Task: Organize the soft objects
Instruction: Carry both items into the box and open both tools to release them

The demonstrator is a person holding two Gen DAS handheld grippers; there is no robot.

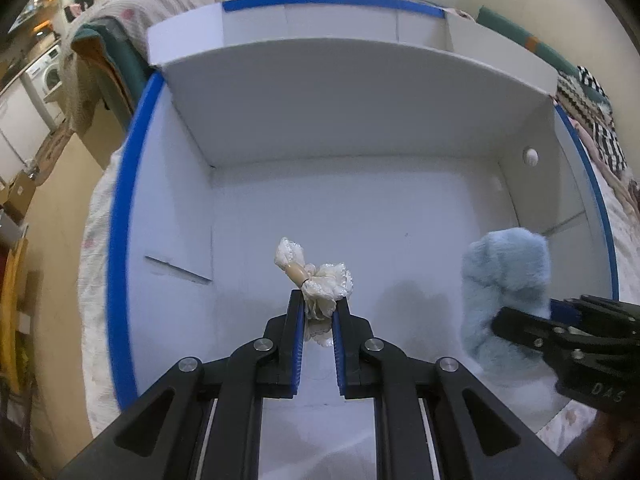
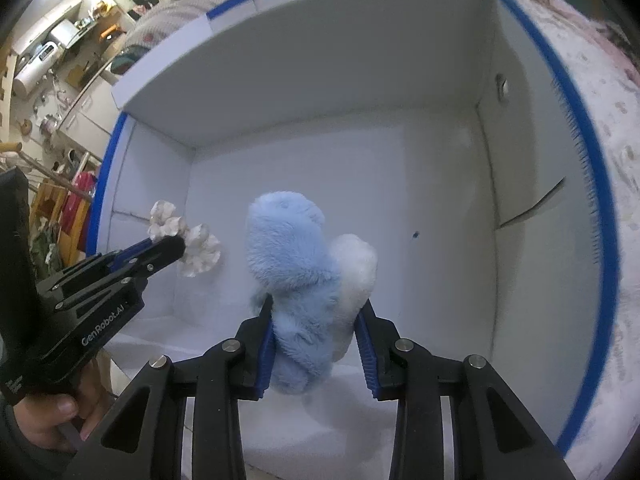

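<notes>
Placing step — left gripper clamps a cream lace scrunchie, right gripper a blue plush toy at three o'clock, both over the white box floor — next, probably lower and release.

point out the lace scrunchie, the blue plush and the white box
lace scrunchie (image 1: 326, 282), left wrist view, its frilled cream lace
blue plush (image 2: 294, 256), right wrist view, its furry blue body
white box (image 1: 320, 112), left wrist view, its far wall
</notes>
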